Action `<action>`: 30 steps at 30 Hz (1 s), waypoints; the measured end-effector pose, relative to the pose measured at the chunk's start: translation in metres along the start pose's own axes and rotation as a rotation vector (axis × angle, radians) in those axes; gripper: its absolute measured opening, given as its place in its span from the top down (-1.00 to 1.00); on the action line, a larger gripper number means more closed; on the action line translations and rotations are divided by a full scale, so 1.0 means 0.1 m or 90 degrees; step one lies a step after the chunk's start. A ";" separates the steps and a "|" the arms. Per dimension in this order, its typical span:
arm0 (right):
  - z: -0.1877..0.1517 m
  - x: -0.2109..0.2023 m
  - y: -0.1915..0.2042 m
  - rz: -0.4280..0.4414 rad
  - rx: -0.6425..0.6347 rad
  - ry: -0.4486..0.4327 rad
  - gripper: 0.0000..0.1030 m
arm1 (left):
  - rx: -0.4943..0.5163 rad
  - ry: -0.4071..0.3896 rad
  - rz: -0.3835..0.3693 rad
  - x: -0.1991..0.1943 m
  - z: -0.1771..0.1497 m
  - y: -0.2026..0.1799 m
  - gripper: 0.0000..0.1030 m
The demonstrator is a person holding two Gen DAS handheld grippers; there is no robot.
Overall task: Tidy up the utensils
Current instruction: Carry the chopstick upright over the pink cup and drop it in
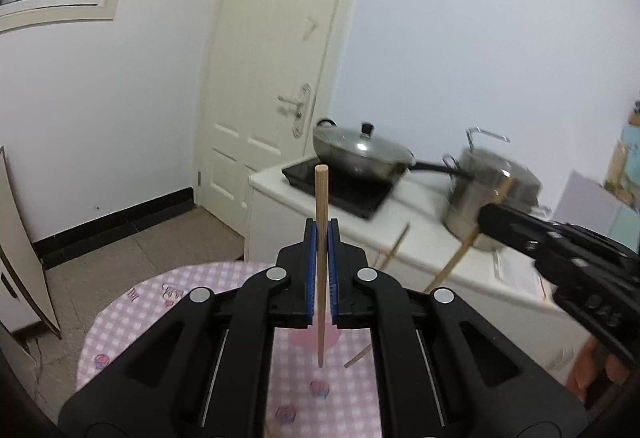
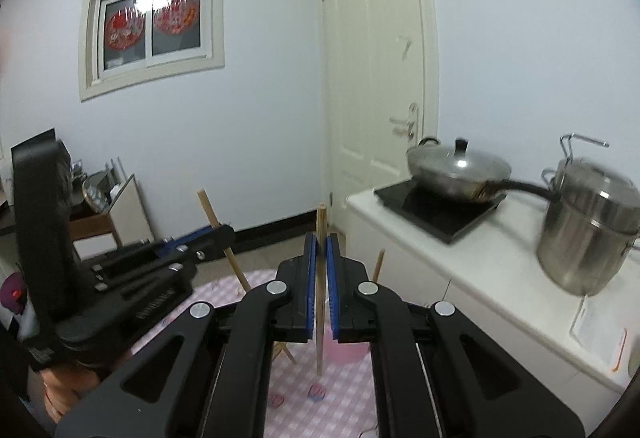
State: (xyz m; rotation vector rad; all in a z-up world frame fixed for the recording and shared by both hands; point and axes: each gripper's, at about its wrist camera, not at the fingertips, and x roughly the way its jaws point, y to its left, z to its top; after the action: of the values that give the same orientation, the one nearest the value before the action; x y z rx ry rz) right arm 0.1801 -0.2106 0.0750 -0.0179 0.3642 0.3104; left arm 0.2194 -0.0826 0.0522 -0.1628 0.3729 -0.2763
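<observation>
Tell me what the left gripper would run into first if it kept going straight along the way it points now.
Probably the white counter with the black cooktop, just right of the door. The left gripper, shut on a chopstick, aims there over the table's far edge; depth is unclear.

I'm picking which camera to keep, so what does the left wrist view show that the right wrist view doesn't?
Only the left wrist view: the left hand-held gripper seen head-on, shut on one chopstick, and a leaning board at the left edge.

Only the right wrist view: the right hand-held gripper head-on, clamping its own chopstick, plus cluttered shelves along the far wall.

Both: the pink checked tablecloth, door, window, lidded wok, steel pot, and each other's gripper from the side.
</observation>
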 end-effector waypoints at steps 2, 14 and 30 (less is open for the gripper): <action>0.06 0.03 -0.05 -0.008 0.001 -0.017 0.92 | -0.009 -0.018 0.004 0.10 0.04 -0.04 0.89; 0.22 0.43 -0.35 -0.029 0.010 -0.062 0.92 | -0.029 -0.061 0.037 0.64 0.11 -0.19 0.89; -0.29 0.99 -0.71 0.007 0.060 0.014 0.92 | 0.031 0.020 0.039 1.19 -0.40 -0.23 0.89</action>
State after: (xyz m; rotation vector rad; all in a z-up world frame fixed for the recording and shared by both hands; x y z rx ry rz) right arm 0.2792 -0.2512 0.0107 0.0737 0.4003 0.3041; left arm 0.3048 -0.1440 -0.0196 -0.0995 0.4009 -0.2282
